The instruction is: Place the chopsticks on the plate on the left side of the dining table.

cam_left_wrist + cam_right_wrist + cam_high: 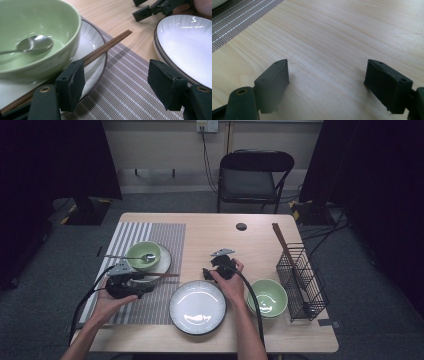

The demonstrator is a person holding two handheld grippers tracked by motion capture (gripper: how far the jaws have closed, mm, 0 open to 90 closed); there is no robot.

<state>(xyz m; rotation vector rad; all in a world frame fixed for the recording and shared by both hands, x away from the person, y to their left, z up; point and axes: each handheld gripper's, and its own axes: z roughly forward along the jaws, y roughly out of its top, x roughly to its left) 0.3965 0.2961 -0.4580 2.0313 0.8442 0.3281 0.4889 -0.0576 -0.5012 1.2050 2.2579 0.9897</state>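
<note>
On the striped mat point(150, 307) at the left side of the table point(210, 232), a place for eating is being set up. A green bowl point(143, 255) sits on a small plate point(165, 262), and a spoon point(131, 257) lies in the bowl. A pair of brown chopsticks point(162, 275) rests across the near rim of that small plate, with the tips sticking out to the right over the mat.

The left gripper point(115, 85) is right at the chopsticks. Its jaws are spread wide. In the left gripper view one black pad sits just beside the chopsticks point(107, 46), and the other pad is far off to the side, so nothing is pinched. It looks like the chopsticks have been put down and let go, so this step seems about done.

The right gripper point(212, 272) hovers over bare wood just past the far rim of the big white plate point(197, 307). Its jaws are spread too, with only table between them.

A second green bowl point(267, 297) waits on the right, next to a black wire basket point(302, 280) with more chopsticks point(285, 245) standing in it.

Next, I think the left hand should pull back gently, without bumping the chopsticks off the plate. Then the right hand could go for the second bowl or the basket.
</note>
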